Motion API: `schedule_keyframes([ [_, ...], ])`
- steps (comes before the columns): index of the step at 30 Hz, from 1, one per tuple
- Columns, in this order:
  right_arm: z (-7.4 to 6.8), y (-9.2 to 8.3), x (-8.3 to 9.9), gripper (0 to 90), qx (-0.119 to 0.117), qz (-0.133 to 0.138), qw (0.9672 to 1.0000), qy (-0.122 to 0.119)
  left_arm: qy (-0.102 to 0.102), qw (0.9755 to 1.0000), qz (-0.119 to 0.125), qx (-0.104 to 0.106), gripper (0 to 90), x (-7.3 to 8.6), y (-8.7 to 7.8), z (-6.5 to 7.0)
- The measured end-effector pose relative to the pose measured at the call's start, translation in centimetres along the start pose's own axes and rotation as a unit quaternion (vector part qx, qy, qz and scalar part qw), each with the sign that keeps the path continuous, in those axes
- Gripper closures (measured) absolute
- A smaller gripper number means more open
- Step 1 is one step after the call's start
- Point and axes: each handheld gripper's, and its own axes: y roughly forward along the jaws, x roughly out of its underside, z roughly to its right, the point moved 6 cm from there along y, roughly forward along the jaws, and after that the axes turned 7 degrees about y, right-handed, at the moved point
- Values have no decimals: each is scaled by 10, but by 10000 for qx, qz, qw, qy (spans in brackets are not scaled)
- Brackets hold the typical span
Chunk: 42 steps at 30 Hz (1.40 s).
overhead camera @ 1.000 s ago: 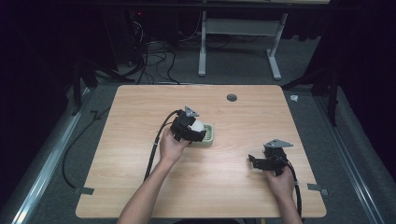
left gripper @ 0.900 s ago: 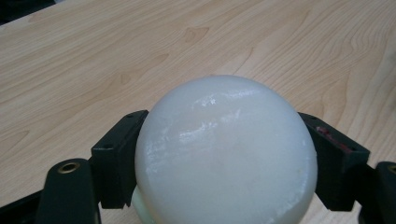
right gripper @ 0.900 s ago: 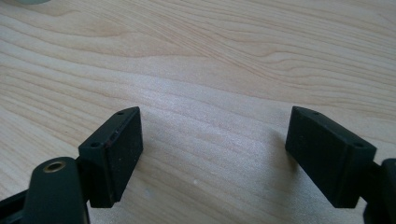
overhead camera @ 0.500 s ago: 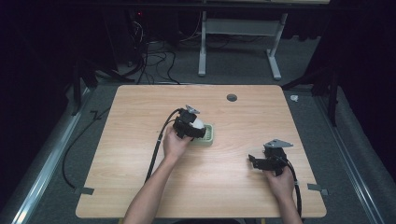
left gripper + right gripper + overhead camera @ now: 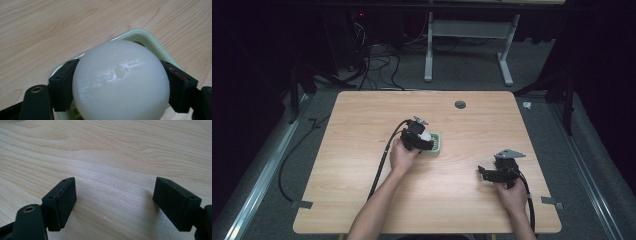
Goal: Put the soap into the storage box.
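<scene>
Wooden table (image 5: 362, 200): left tongs (image 5: 120, 82) clamp white ball (image 5: 120, 80) (over tray (image 5: 140, 36)); right tongs (image 5: 120, 202) apart.

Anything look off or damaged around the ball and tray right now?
Nothing stands out. The white ball sits clean between the left claw's jaws above the pale green tray, and the right claw is open over bare table.

The hand-held gripper (image 5: 113, 203) is seen from behind its two black jaws, which are spread wide apart with nothing held between them. Below and beyond them, the pale wood-grain counter (image 5: 120, 152) is seen. Screw holes are visible on each jaw's top face, and a brass-ringed hole at lower left.
</scene>
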Motion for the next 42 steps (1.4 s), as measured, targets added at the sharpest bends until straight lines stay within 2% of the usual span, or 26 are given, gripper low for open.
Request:
schedule_keyframes([
  [9, 0, 0, 0, 197, 4, 1, 10000, -1, -37, 9999, -60, -113, 236, 2, 5, -1],
  [11, 0, 0, 0, 197, 4, 1, 10000, -1, -7, 9998, -71, -203, 235, 3, 6, 0],
  [14, 0, 0, 0, 197, 5, -2, 10000, 9, -8, 9998, -27, -196, 226, 1, 4, 0],
  [15, 0, 0, 0, 197, 5, -3, 10000, 10, -40, 9998, 67, -172, 222, -1, 1, 0],
  [22, 0, 0, 0, 197, 9, -2, 10000, 13, 22, 9995, 199, -228, 206, -3, -13, 0],
  [32, 0, 0, 0, 197, 10, -6, 10000, 18, -47, 9981, 556, -272, 209, -3, -37, -8],
  [40, 0, 0, 0, 197, 9, 1, 10000, 4, -78, 9975, 638, -294, 211, 0, -52, -12],
  [41, 0, 0, 0, 197, 10, 0, 10000, 7, -48, 9975, 583, -389, 211, 2, -55, -14],
  [42, 0, 0, 0, 197, 10, 0, 10000, 7, -48, 9975, 583, -389, 212, 2, -55, -14],
])
